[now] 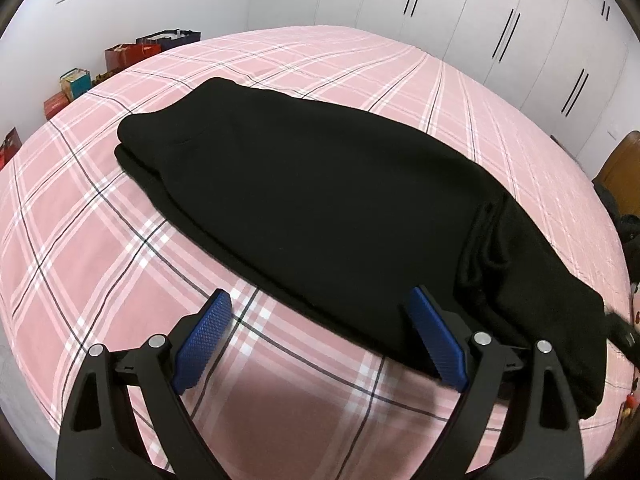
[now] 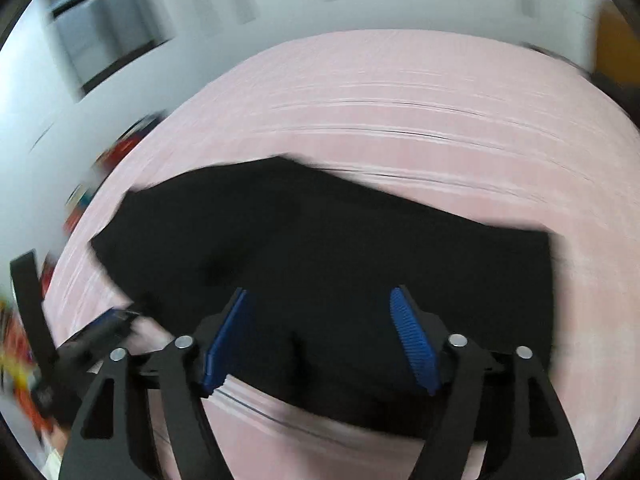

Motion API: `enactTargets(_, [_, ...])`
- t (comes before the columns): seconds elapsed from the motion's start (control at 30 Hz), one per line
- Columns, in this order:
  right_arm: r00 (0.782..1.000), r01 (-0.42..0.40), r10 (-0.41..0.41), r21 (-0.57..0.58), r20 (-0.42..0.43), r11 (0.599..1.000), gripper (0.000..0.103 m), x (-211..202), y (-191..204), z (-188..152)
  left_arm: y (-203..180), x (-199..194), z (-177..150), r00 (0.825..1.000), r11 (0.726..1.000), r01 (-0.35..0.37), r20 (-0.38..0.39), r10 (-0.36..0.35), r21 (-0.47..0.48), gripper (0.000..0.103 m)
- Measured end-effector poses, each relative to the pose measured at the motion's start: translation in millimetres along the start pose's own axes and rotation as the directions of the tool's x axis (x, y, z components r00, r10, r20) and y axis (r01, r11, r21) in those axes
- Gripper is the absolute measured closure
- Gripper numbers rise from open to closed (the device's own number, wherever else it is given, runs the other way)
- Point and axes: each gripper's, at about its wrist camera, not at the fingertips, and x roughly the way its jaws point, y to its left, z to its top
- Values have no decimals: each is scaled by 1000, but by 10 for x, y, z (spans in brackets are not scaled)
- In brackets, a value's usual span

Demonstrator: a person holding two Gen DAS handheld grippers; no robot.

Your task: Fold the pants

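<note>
Black pants [image 1: 320,200] lie folded lengthwise on the pink plaid bed [image 1: 100,240], running from far left to near right. My left gripper [image 1: 320,300] is open and empty, its blue pads [image 1: 202,344] hovering at the pants' near edge. In the right wrist view, which is blurred by motion, the pants [image 2: 340,248] lie under my right gripper [image 2: 320,300], which is open with nothing between its blue pads [image 2: 414,340]. The left gripper shows at the left edge of the right wrist view [image 2: 92,336].
White wardrobe doors [image 1: 480,20] stand behind the bed. Shopping bags and boxes [image 1: 132,52] sit on the floor at the far left. A wooden piece [image 1: 624,164] and dark items are at the right edge of the bed.
</note>
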Motion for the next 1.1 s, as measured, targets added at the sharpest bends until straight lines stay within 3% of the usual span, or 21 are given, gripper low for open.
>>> enactTargets(0.13, [994,105,-94,209,-62,972,31,-33,-863,-240,-71,-27,-27,1000,1000,3,12,-3,19,14])
enactTargets(0.17, [995,89,-74,242,-68,966,31,-2,-978,-287,-101,-34,-39,1000,1000,7,13,-8,26,14])
enactTargets(0.27, [993,-54,88,352,-81,934,29,201,-1144,-406,-192,-36,-59,1000,998,15,16,-16,54,14])
enactTargets(0.33, [997,-58,75,353,-35,934,24,252,-1097,-434,-243,-52,-84,1000,997,20,19,-21,69,14])
enactTargets(0.37, [997,-64,76,348,-21,935,27,268,-1058,-430,-262,-51,-92,1000,997,22,18,-23,73,14])
enactTargets(0.4, [995,-94,103,345,-8,934,40,277,-1032,-416,-280,-54,-102,1000,997,25,16,-27,74,14])
enactTargets(0.43, [987,-141,157,366,-15,920,73,310,-1021,-394,-288,-55,-107,999,997,27,15,-28,74,14])
enactTargets(0.57, [985,-168,174,350,15,922,82,136,-1046,-292,-301,-83,-119,999,997,24,20,-26,73,14])
enactTargets(0.7, [985,-169,167,316,35,933,86,-147,-1249,-186,-279,-187,-138,998,996,42,37,-44,74,14])
enactTargets(0.8, [995,-103,99,264,31,959,87,-327,-1383,-197,-300,-314,-189,996,994,58,55,-63,87,14])
enactTargets(1.0, [1000,7,-11,330,9,944,86,-497,-1964,-533,-425,-429,-301,997,987,56,44,-63,149,13])
enactTargets(1.1, [997,48,-25,336,-73,941,75,-375,-2076,-718,-385,-428,-321,998,989,50,27,-54,141,12])
